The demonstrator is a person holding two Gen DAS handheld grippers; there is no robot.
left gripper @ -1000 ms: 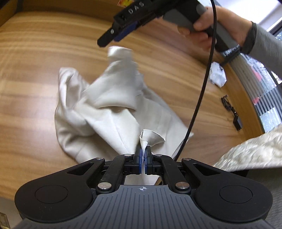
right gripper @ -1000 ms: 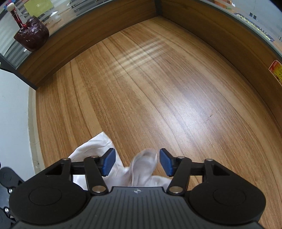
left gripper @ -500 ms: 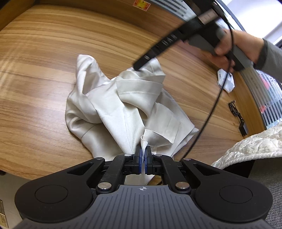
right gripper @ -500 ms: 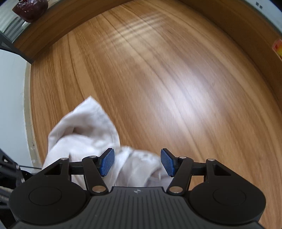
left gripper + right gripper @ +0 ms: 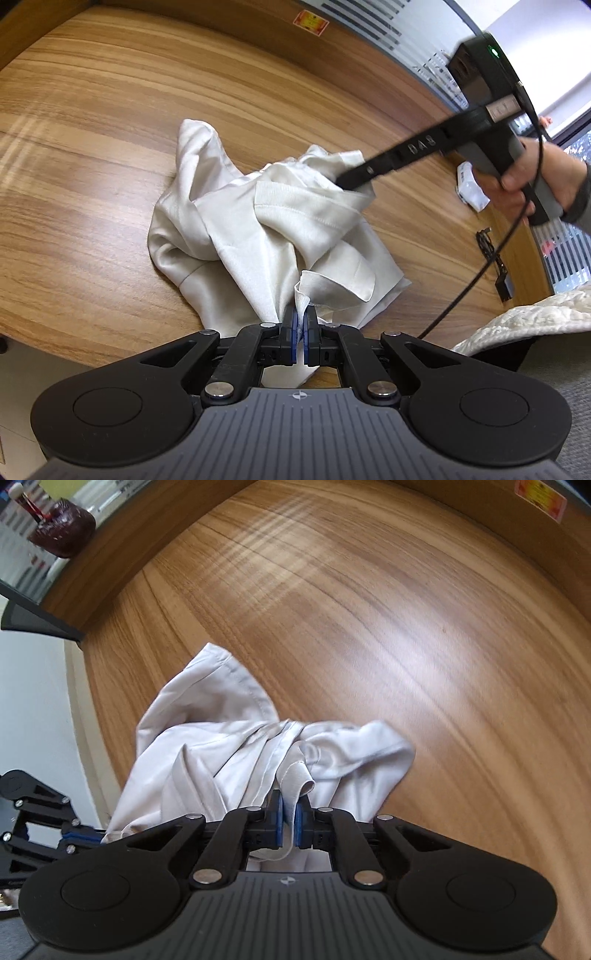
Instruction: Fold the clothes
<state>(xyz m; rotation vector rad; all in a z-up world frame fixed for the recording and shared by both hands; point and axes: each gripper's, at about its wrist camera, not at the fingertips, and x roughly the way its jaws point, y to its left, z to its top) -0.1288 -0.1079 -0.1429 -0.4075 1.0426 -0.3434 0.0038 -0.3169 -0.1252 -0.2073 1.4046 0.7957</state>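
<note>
A crumpled cream garment (image 5: 266, 236) lies heaped at the centre of the wooden table (image 5: 92, 155). At the lower middle of the left wrist view, the left gripper (image 5: 300, 325) is clamped on a thin fold of its near edge. The right gripper (image 5: 287, 821) is likewise pinched on a fold, low in its own view. Both holds look shallow, so the smooth cloth could slip out under a hard pull. If both pinches catch several layers, lifting may drag the whole bundle instead of spreading it.
</note>
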